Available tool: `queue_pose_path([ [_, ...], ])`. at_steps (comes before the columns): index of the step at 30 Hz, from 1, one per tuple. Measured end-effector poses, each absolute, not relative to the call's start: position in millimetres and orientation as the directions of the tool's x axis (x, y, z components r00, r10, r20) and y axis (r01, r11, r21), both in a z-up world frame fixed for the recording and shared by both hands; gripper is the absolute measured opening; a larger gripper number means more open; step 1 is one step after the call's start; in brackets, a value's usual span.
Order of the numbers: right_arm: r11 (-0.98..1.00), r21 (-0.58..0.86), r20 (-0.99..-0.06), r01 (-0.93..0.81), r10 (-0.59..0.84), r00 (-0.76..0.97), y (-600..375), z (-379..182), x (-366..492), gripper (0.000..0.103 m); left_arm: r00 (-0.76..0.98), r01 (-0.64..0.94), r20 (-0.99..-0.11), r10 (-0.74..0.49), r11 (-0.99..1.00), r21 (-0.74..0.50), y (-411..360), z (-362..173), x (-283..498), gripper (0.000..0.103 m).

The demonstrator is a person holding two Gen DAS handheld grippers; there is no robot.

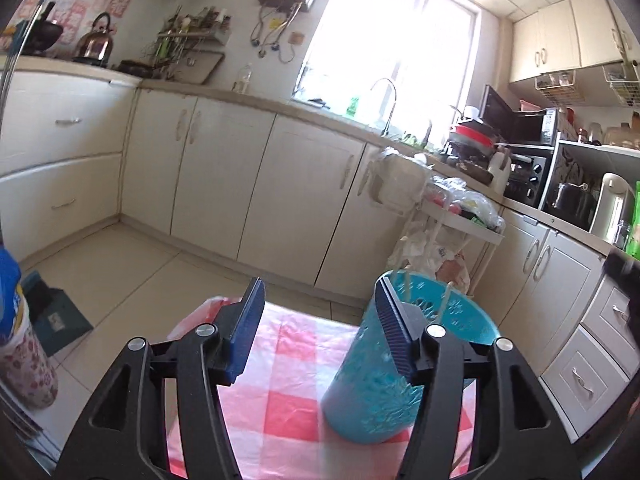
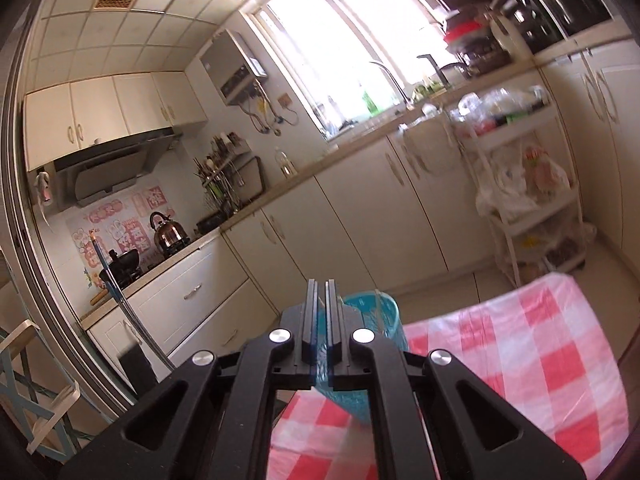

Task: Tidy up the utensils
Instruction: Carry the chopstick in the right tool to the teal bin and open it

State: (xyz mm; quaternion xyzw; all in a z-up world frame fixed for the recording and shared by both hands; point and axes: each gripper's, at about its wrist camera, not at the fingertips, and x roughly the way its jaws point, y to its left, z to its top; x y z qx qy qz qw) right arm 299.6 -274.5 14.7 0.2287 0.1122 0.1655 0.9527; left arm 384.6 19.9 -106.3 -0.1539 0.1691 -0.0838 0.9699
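A teal perforated utensil holder stands on the red-and-white checked tablecloth. Two pale sticks lean inside it. My left gripper is open with nothing between its blue pads. Its right finger overlaps the holder's left side in the picture, and I cannot tell whether they touch. In the right wrist view the holder sits just beyond my right gripper. That gripper is shut, and I see no utensil in it. The tablecloth spreads to the right.
A floral canister with a blue lid stands at the left edge. A white cart piled with plastic bags stands by the cabinets beyond the table. A dark teal box lies on the tiled floor. Counters line the walls.
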Motion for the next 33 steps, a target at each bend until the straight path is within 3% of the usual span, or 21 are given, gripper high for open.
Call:
queue_pose_path([
  [4,0.873,0.417,-0.167,-0.254,0.348,0.923,-270,29,306,0.004,0.909,0.086,-0.351,-0.223,0.926,-0.367,32,-125,394,0.054],
  [8,0.896,0.423,-0.411,-0.136,0.324,0.852,-278,-17,341,0.005,0.895,0.076,-0.379,-0.234,0.919,-0.388,38,-135,397,0.054],
  [9,0.896,0.430,-0.473,-0.108,0.325,0.819,-280,-35,350,0.015,0.894,0.075,-0.381,-0.235,0.917,-0.391,38,-135,398,0.055],
  [10,0.908,0.413,-0.562,-0.070,0.315,0.765,-277,-61,361,0.031,0.892,0.073,-0.386,-0.237,0.916,-0.395,40,-137,399,0.056],
  [11,0.915,0.399,-0.605,-0.058,0.310,0.733,-274,-76,367,0.033,0.888,0.070,-0.393,-0.238,0.915,-0.397,41,-139,400,0.057],
  [18,0.961,0.262,-0.750,-0.085,0.258,0.610,-233,-136,408,0.031,0.871,0.059,-0.422,-0.250,0.907,-0.417,44,-147,406,0.059],
  [21,0.987,0.107,-0.801,-0.122,0.158,0.577,-212,-153,421,0.009,0.871,0.060,-0.423,-0.251,0.908,-0.415,42,-146,406,0.060],
  [24,0.991,0.076,-0.785,-0.111,0.128,0.606,-216,-145,408,0.006,0.873,0.057,-0.420,-0.248,0.907,-0.416,42,-146,406,0.060],
  [28,0.942,0.335,-0.670,0.006,0.233,0.705,-266,-112,369,0.005,0.889,0.055,-0.398,-0.228,0.914,-0.402,40,-141,401,0.062],
  [31,0.874,0.485,-0.465,-0.015,0.273,0.842,-292,-61,333,0.005,0.896,0.057,-0.387,-0.218,0.921,-0.386,36,-138,398,0.066],
  [33,0.860,0.505,-0.316,-0.072,0.262,0.912,-294,-14,320,0.005,0.895,0.063,-0.388,-0.220,0.923,-0.379,33,-138,397,0.067],
])
